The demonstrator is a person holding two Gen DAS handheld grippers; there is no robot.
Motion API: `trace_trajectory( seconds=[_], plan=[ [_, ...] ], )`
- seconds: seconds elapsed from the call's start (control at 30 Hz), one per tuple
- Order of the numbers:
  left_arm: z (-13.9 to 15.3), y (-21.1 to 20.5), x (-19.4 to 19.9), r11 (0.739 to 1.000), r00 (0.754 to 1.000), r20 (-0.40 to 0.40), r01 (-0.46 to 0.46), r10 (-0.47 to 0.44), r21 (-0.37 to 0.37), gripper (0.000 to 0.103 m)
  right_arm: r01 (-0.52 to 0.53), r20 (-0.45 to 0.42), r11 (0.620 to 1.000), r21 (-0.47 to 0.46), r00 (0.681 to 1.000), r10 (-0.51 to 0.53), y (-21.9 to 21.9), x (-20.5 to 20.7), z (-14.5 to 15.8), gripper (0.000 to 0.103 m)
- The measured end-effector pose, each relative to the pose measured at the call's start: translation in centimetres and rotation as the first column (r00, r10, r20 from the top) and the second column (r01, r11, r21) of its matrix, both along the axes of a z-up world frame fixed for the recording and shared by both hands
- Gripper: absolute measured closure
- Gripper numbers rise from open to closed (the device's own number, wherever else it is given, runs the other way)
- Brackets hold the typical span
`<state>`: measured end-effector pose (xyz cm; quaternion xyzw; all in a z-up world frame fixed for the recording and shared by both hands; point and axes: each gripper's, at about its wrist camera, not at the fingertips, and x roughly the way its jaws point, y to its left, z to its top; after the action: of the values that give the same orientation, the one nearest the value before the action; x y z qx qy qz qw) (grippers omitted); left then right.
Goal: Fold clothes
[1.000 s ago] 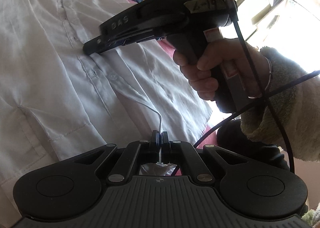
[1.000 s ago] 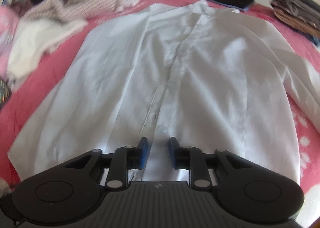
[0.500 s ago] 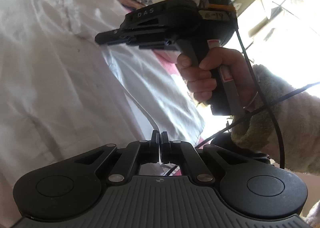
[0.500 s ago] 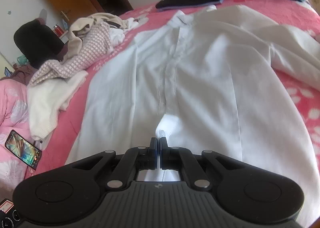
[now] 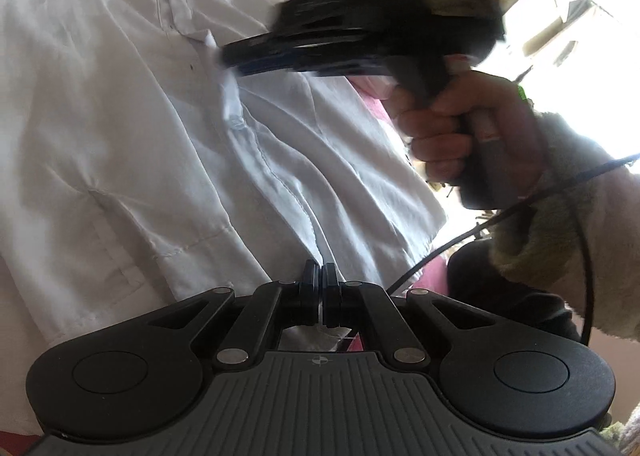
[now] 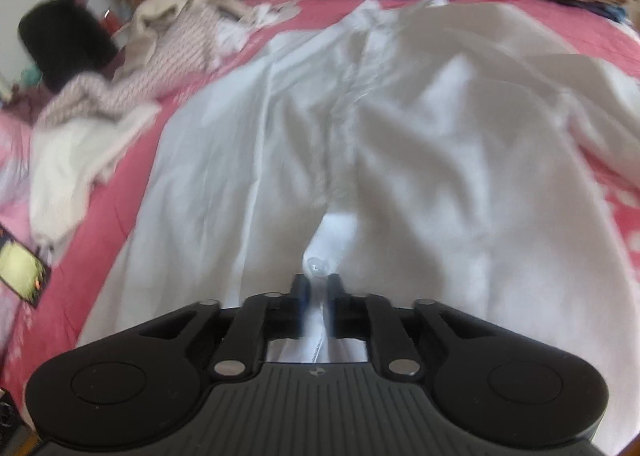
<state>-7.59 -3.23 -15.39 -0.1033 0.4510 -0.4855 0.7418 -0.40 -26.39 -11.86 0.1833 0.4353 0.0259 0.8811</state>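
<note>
Fabric of the white shirt (image 6: 420,160), spread on the pink bed (image 6: 120,224), sits pinched in my left gripper (image 5: 320,276); my right gripper (image 6: 318,288) narrowly grips its button placket.

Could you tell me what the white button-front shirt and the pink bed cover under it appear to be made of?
The white button-front shirt looks like thin woven cotton or a cotton blend, matte: it creases sharply, light shows through, and stitched seams and a clear button are visible. The pink bed cover seems a soft printed woven textile with a pale floral pattern; blur leaves its exact fibre open.
</note>
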Motion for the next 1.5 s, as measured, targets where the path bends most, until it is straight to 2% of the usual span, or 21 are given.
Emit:
trace_trajectory(
  seconds=[0.07, 0.2, 0.37, 0.47, 0.57, 0.6, 0.67, 0.77, 0.87, 0.93, 1.03, 1.13, 1.2, 1.23, 1.27, 1.33, 1.5],
  plan=[
    [0.2, 0.2, -0.1, 1.000, 1.000, 0.006, -0.006, 0.006, 0.005, 0.103, 0.056, 0.026, 0.998, 0.022, 0.998, -0.056, -1.7, -1.9, 1.3, 0.079],
    [0.4, 0.5, 0.0, 1.000, 1.000, 0.005, -0.023, 0.023, 0.018, 0.103, 0.208, 0.036, 0.977, 0.058, 0.977, -0.210, -6.2, -7.4, 3.7, 0.078],
    [0.5, 0.3, 0.0, 0.999, 1.000, -0.003, -0.013, 0.013, 0.050, 0.103, 0.412, -0.026, 0.908, 0.072, 0.911, -0.411, -11.5, -15.0, 4.6, 0.075],
    [0.5, 0.0, 0.1, 0.997, 1.000, 0.007, 0.003, -0.003, 0.082, 0.103, 0.494, -0.073, 0.868, 0.054, 0.869, -0.490, -13.5, -18.4, 4.3, 0.075],
    [0.7, -0.5, 0.2, 0.994, 1.000, 0.018, 0.023, -0.025, 0.111, 0.100, 0.503, -0.125, 0.863, 0.048, 0.860, -0.495, -14.1, -19.9, 3.6, 0.074],
    [0.8, -0.5, 0.1, 0.992, 0.999, 0.024, 0.030, -0.033, 0.122, 0.094, 0.496, -0.141, 0.867, 0.048, 0.863, -0.486, -14.1, -20.2, 3.3, 0.074],
    [1.6, -0.3, -0.3, 0.989, 0.996, 0.069, 0.038, -0.048, 0.144, 0.084, 0.468, -0.167, 0.882, 0.048, 0.875, -0.455, -13.7, -20.1, 2.8, 0.064],
    [2.8, 0.0, -0.9, 0.983, 0.988, 0.134, 0.048, -0.073, 0.177, 0.069, 0.409, -0.185, 0.912, 0.036, 0.899, -0.396, -12.8, -19.6, 2.3, 0.056],
    [4.0, 0.3, -1.4, 0.976, 0.975, 0.199, 0.055, -0.098, 0.209, 0.069, 0.360, -0.199, 0.933, 0.019, 0.915, -0.350, -12.1, -19.0, 2.1, 0.056],
    [5.0, 0.6, -1.4, 0.981, 0.967, 0.241, 0.042, -0.087, 0.188, 0.069, 0.337, -0.212, 0.941, 0.017, 0.921, -0.326, -11.9, -18.7, 1.7, 0.056],
    [5.8, -0.1, -0.9, 0.990, 0.964, 0.251, 0.056, -0.088, 0.130, 0.068, 0.318, -0.232, 0.948, 0.021, 0.924, -0.304, -11.9, -18.5, 1.0, 0.056],
    [5.2, -2.2, -0.4, 0.989, 0.968, 0.226, 0.087, -0.112, 0.119, 0.069, 0.302, -0.252, 0.953, 0.031, 0.925, -0.285, -12.0, -18.2, 0.3, 0.056],
    [3.7, -3.6, 0.0, 0.981, 0.974, 0.181, 0.106, -0.136, 0.165, 0.069, 0.290, -0.264, 0.956, 0.031, 0.925, -0.272, -11.9, -18.1, -0.1, 0.058],
    [2.8, -4.3, 0.1, 0.974, 0.978, 0.152, 0.115, -0.146, 0.197, 0.069, 0.288, -0.271, 0.957, 0.020, 0.923, -0.272, -11.8, -18.0, -0.4, 0.063],
    [2.1, -4.8, 0.2, 0.968, 0.981, 0.127, 0.116, -0.147, 0.224, 0.069, 0.287, -0.277, 0.958, 0.008, 0.921, -0.273, -11.8, -18.0, -0.6, 0.076],
    [1.8, -4.8, 0.1, 0.969, 0.983, 0.122, 0.106, -0.136, 0.224, 0.069, 0.304, -0.279, 0.953, -0.008, 0.914, -0.294, -11.7, -18.2, -0.8, 0.102],
    [1.7, -4.2, 0.5, 0.975, 0.991, 0.079, 0.087, -0.105, 0.203, 0.069, 0.355, -0.276, 0.935, -0.006, 0.898, -0.342, -11.9, -19.4, -0.5, 0.102]
  ],
)
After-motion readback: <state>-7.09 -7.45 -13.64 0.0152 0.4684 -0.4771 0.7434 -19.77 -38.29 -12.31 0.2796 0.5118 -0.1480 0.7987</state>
